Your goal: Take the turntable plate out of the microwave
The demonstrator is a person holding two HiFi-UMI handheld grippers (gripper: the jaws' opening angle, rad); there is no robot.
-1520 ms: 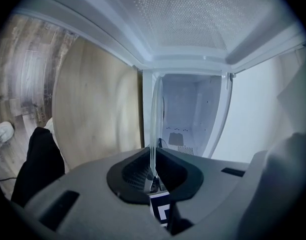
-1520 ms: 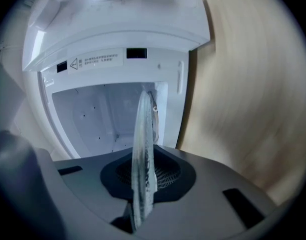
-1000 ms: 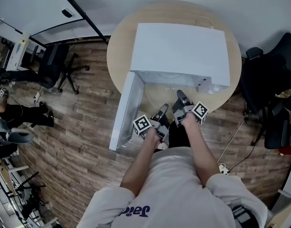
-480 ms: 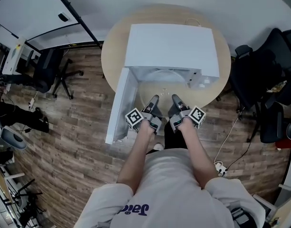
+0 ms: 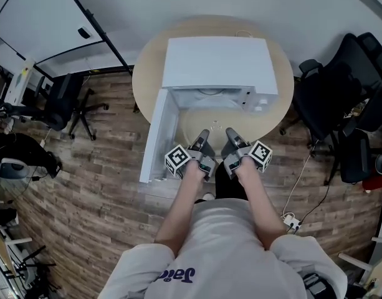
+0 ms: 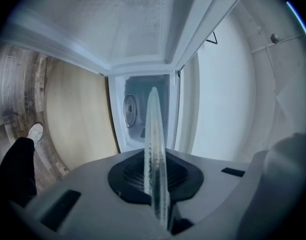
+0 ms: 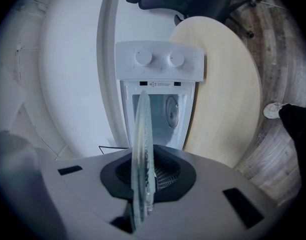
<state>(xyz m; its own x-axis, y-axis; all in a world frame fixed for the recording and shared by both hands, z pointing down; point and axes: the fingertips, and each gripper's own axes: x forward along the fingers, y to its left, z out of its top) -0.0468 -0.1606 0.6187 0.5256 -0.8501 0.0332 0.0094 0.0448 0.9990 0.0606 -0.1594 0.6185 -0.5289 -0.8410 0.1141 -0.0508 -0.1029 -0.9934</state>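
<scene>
The clear glass turntable plate (image 5: 214,124) hangs level in front of the open white microwave (image 5: 215,64), outside its cavity. My left gripper (image 5: 202,137) and right gripper (image 5: 231,134) hold its near rim side by side. In the left gripper view the plate (image 6: 153,119) stands edge-on between the jaws, which are closing onto it, pads on the glass. In the right gripper view the plate's edge (image 7: 142,129) is pinched in the shut right gripper (image 7: 145,179). The empty cavity (image 6: 143,114) shows behind.
The microwave door (image 5: 158,136) hangs open to the left, close beside my left gripper. The round wooden table (image 5: 147,73) carries the microwave. Office chairs (image 5: 72,98) (image 5: 340,98) stand on both sides. A cable and power strip (image 5: 290,220) lie on the floor.
Both grippers have drawn back from the microwave mouth and risen a little, bringing the plate out. The left gripper has come level with the right one and closed on the rim.
</scene>
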